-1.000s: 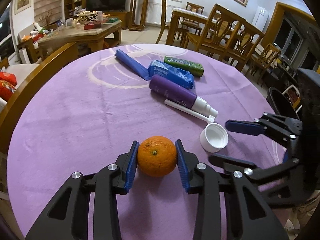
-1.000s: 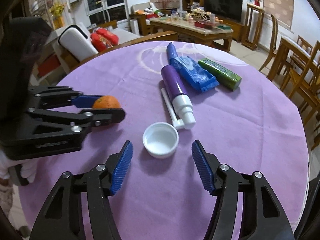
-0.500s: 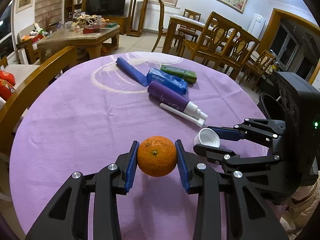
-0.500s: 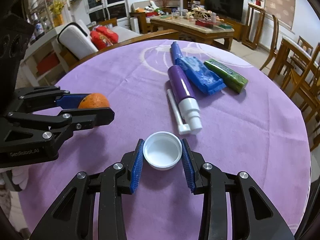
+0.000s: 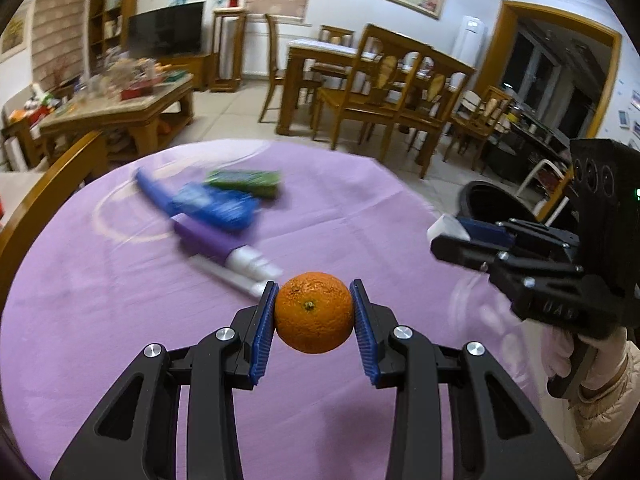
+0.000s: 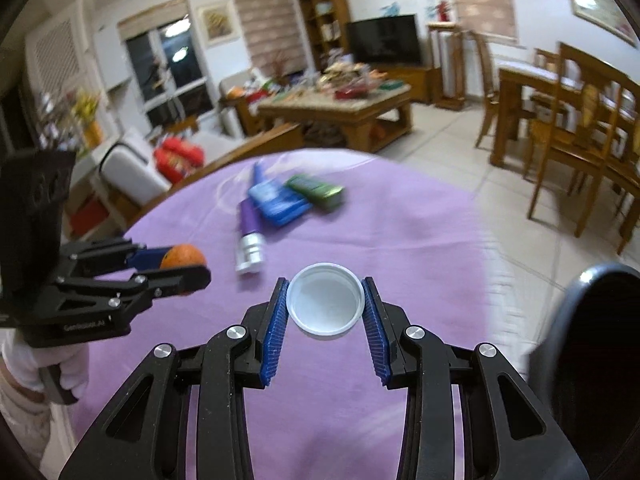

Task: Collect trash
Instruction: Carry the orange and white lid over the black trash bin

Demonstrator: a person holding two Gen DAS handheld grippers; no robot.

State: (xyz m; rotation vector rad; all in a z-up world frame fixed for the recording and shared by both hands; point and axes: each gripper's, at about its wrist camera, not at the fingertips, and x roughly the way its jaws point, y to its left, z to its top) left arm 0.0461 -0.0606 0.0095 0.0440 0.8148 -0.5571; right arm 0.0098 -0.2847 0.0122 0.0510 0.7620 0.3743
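My left gripper (image 5: 314, 312) is shut on an orange (image 5: 313, 312) and holds it above the purple tablecloth (image 5: 120, 320). It also shows at the left of the right wrist view (image 6: 176, 264). My right gripper (image 6: 325, 304) is shut on a white plastic cap (image 6: 325, 304), lifted off the table. In the left wrist view the cap (image 5: 446, 228) sits at the right, near a black trash bin (image 5: 496, 202). A purple pump bottle (image 5: 224, 246), a blue packet (image 5: 216, 208), a green packet (image 5: 244, 180) and a blue tube (image 5: 152, 188) lie on the table.
The black bin also shows at the right edge of the right wrist view (image 6: 600, 344), beside the table. A wooden chair back (image 5: 44, 196) curves along the table's left side. Dining chairs (image 5: 384, 96) and a coffee table (image 5: 120, 108) stand beyond.
My right gripper closed on the white cap, lifted it and swung right toward the black bin. My left gripper raised the orange off the cloth and moved right too.
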